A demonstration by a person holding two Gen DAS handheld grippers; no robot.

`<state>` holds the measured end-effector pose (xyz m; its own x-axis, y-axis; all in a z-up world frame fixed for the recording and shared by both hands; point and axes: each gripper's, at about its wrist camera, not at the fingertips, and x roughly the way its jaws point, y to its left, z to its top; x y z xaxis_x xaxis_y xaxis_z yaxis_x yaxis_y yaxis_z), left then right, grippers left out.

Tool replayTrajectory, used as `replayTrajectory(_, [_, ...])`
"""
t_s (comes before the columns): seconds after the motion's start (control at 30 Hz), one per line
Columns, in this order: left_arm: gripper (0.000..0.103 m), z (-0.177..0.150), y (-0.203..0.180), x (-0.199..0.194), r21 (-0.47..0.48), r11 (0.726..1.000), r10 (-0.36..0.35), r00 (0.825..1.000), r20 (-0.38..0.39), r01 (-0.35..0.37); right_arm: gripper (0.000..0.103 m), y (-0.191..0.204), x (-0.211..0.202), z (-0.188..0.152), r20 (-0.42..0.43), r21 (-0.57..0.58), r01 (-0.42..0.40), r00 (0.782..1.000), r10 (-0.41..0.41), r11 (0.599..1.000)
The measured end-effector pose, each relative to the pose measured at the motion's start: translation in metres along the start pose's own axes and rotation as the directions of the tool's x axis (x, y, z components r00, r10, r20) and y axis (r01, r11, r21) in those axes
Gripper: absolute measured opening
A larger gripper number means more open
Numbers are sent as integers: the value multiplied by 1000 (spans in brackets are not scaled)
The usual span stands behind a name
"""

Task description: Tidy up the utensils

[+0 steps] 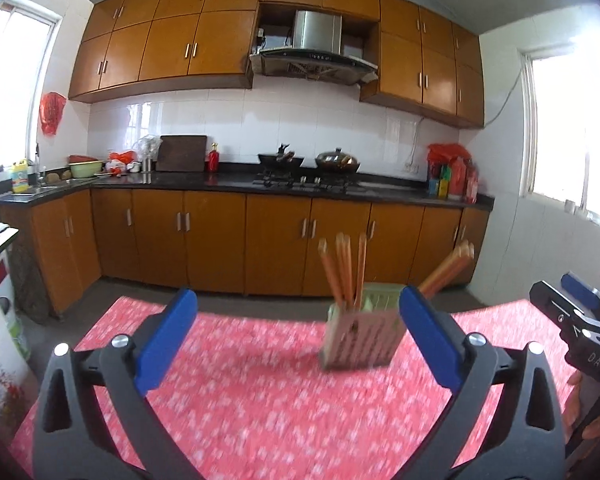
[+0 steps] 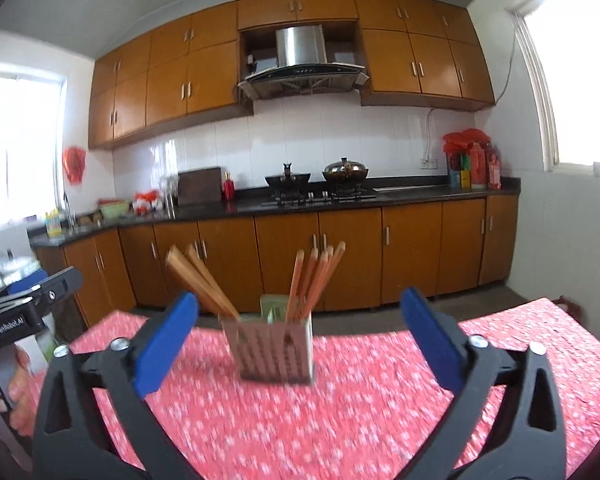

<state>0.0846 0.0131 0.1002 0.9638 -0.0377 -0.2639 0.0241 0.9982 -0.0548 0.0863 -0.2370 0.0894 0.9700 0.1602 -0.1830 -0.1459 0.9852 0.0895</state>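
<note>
Both tools hang released and empty, left tool (image 1: 298, 314) and right tool (image 2: 300, 316) spread wide. The slotted holder (image 2: 274, 350) stands upright mid-counter (image 2: 340, 420) with the chopsticks (image 2: 312, 280) already slotted inside (two bunches, one leaning left), probably for tidy storage.

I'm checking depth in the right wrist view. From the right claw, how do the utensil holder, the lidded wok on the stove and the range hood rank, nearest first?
1. Utensil holder: on the red tablecloth, just ahead of the open right claw.
2. Lidded wok: across the room on the stove, right burner.
3. Range hood: on the wall above the stove, highest and farthest.
</note>
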Motion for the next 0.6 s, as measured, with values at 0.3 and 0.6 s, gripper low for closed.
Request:
replayTrajectory(0.3, [99,-76,0,-38,40,998,59,997,-55,-57,101,15,-33,-61,-86,-17,42,995,-43,999])
replayTrajectory(0.6, [99,-117,-12,-49,111,990,91,993,-71,-83,101,18,-45,-99,-163,-32,40,986,-45,999])
